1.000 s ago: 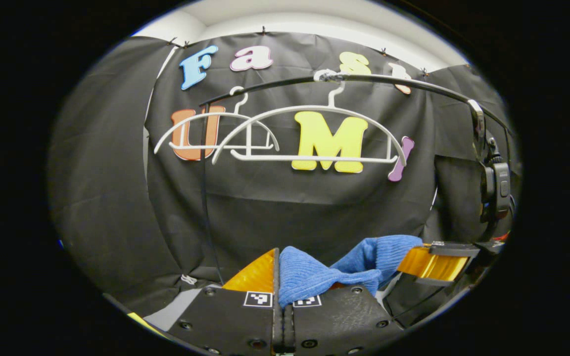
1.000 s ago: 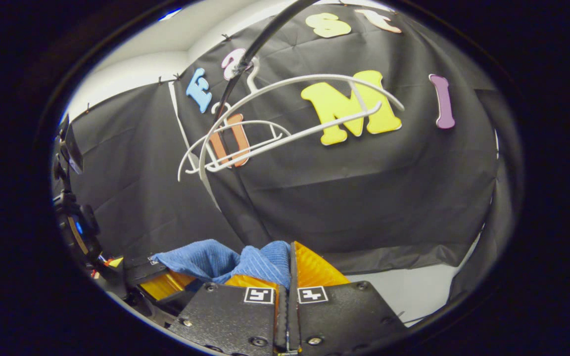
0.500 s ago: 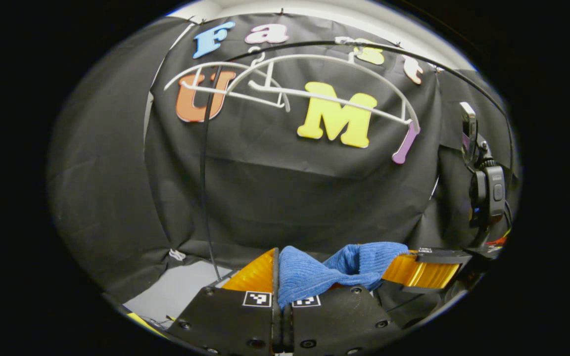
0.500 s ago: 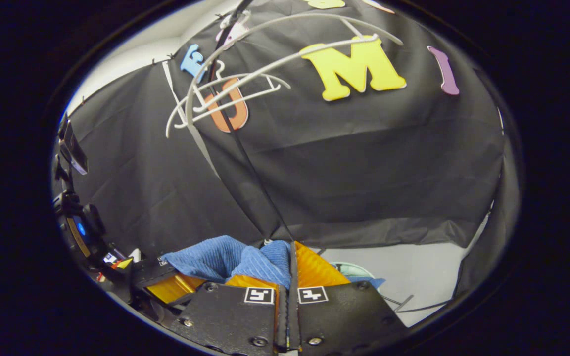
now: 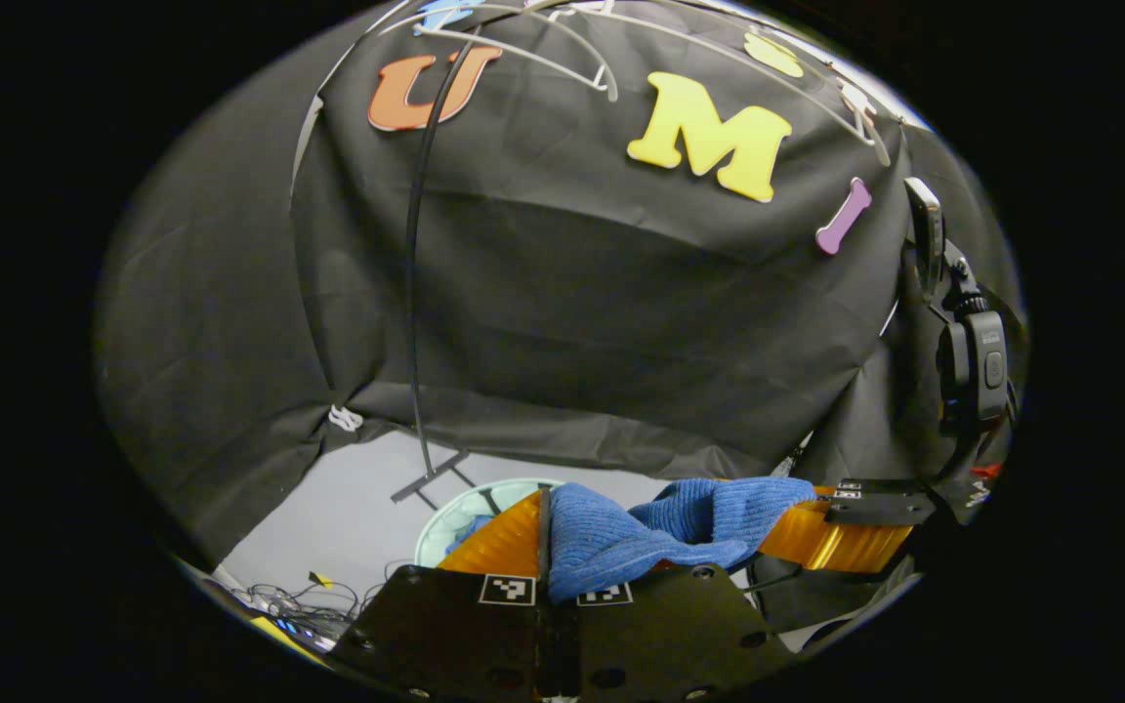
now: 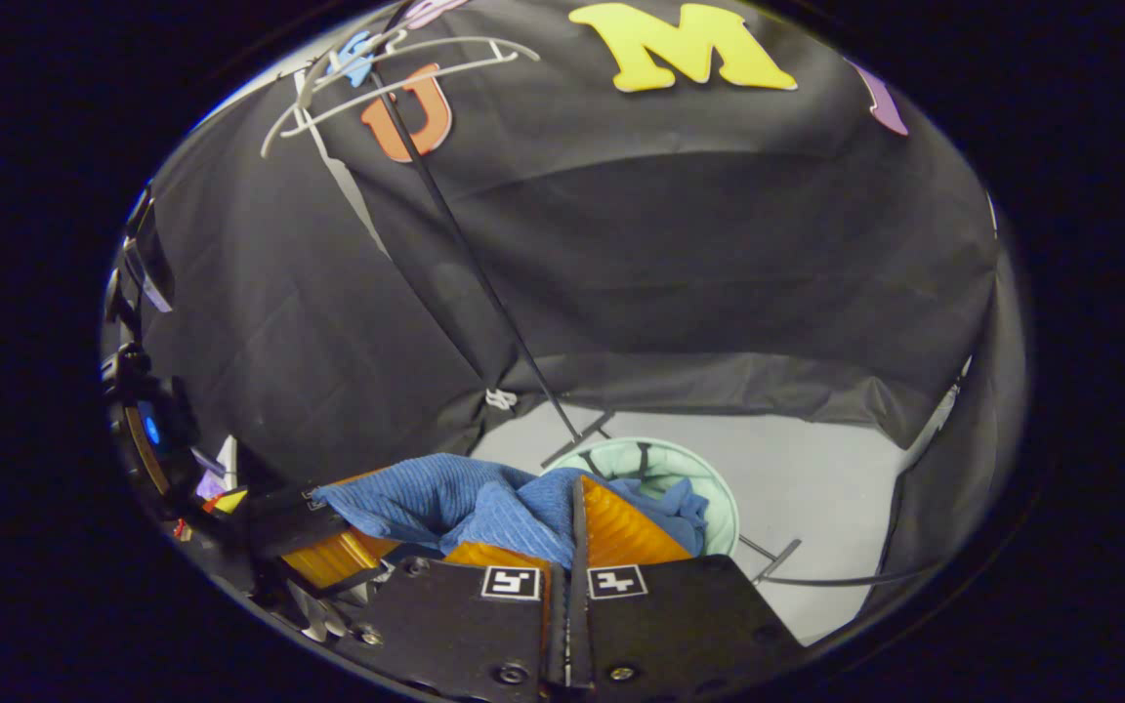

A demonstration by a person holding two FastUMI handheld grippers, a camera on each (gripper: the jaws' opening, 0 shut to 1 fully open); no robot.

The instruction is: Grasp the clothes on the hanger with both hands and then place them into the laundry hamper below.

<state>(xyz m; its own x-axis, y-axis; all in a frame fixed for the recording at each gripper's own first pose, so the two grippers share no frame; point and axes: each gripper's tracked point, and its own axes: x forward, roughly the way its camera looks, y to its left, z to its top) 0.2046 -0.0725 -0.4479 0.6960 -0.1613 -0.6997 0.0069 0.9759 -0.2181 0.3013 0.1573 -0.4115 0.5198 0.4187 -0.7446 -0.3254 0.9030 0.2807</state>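
A blue knitted garment (image 5: 689, 517) hangs stretched between the two grippers. My left gripper (image 5: 551, 532) is shut on one end of it, and the cloth bunches over its right finger. My right gripper (image 6: 572, 513) is shut on the other end of the garment (image 6: 436, 503). In each view the other gripper holds its end off to the side: the right gripper (image 5: 841, 532) and the left gripper (image 6: 313, 547). The pale green hamper (image 5: 450, 513) stands on the floor below; its rim (image 6: 714, 488) lies just past the cloth. Bare white hangers (image 6: 377, 68) hang high above.
The black rack pole (image 5: 413, 293) runs down to feet (image 6: 582, 434) on the grey floor beside the hamper. More white hangers (image 5: 543, 54) sit at the top edge. Cables (image 5: 299, 600) lie at the lower left. Black cloth walls close in behind.
Both grippers have come down with the garment still held. The hangers have slid to the top edge of both views, and the floor and hamper have come into sight.
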